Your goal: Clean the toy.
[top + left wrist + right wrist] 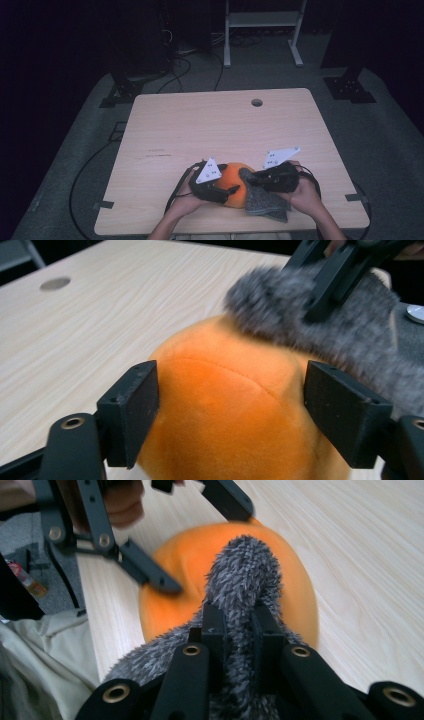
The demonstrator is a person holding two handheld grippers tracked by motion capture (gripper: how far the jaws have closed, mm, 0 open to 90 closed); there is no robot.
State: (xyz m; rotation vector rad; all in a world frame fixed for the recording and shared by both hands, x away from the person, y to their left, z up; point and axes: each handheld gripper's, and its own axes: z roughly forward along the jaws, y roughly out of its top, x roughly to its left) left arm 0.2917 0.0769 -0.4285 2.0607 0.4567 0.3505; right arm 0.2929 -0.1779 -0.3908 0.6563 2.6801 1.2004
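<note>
resting near the middle of the table's [165,125] near edge, an orange plush ball [235,186] sits on the bare wood, with a grey fuzzy cloth [262,200] draped against its right side and trailing down toward the edge.

left gripper [220,192]: held in the person's left hand [186,200], set against the ball's left side. in the left gripper view its two black jaws stand apart on either flank of the orange ball [230,410]; the left pad [132,412] lies at the plush surface, the right pad [345,410] just beside it. whether they press in cannot be told; no squeeze shows in the plush.

right gripper [252,179]: held in the person's right hand [302,197], at the ball's right. in the right gripper view its jaws are pinched tight on a fold of the grey cloth [245,585], which rises between the pads and lies over the ball [185,560]. the left gripper's jaws [150,575] show beyond it, against the ball.

a round hole [257,102] sits near the table's far edge.
</note>
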